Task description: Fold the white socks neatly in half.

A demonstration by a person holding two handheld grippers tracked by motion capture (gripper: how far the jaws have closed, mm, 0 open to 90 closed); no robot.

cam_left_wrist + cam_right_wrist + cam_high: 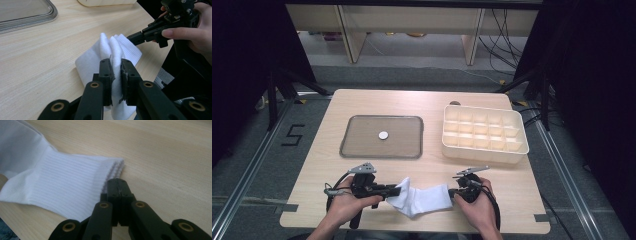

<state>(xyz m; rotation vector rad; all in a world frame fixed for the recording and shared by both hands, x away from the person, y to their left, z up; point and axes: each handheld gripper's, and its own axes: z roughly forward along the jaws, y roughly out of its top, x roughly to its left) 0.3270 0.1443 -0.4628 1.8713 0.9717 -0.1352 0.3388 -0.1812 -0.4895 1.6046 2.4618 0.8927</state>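
Observation:
A white sock lies crumpled near the table's front edge, between my two grippers. My left gripper is shut on the sock's left end. In the left gripper view its jaws pinch a raised fold of the sock. My right gripper sits at the sock's right end. In the right gripper view its jaws are pressed together, their tips against the ribbed cuff of the sock, with no fabric seen between them. The left gripper view also shows the right gripper touching the cuff.
A shallow grey tray with a small white disc in it lies at the table's middle. A white box with several compartments stands at the right. The table's front edge is close behind both hands.

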